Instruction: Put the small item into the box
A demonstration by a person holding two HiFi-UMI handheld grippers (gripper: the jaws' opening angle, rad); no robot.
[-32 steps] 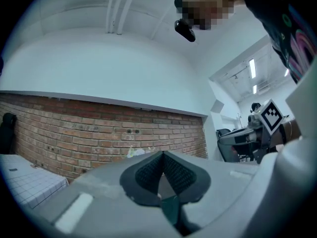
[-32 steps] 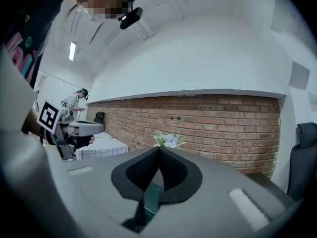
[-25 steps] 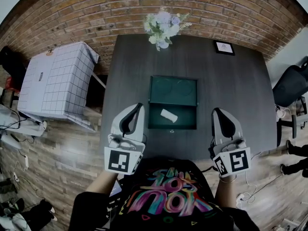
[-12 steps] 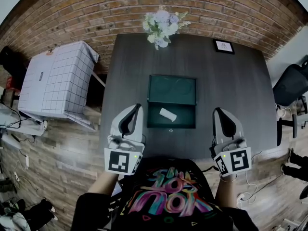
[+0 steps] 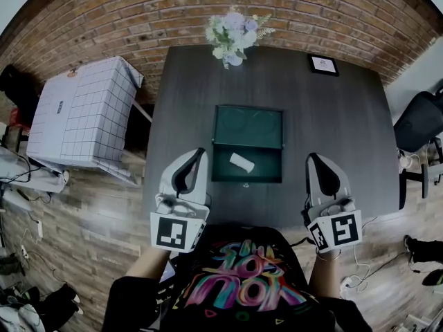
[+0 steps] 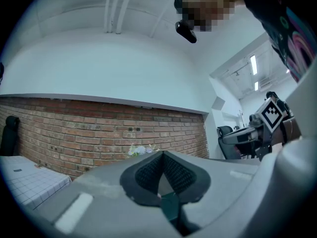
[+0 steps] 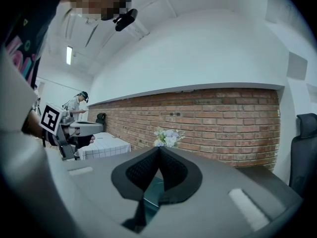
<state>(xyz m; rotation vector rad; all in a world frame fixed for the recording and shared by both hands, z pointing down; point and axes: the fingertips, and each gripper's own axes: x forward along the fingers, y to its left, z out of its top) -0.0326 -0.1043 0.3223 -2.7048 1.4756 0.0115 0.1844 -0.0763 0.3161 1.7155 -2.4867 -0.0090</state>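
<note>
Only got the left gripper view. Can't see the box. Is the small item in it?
Observer: Yes. The head view shows the white small item lying in the near half of the open green box.
Operator: Right tool holding anything?
Observer: No. The right gripper view shows the right tool shut, with nothing between its jaws.
</note>
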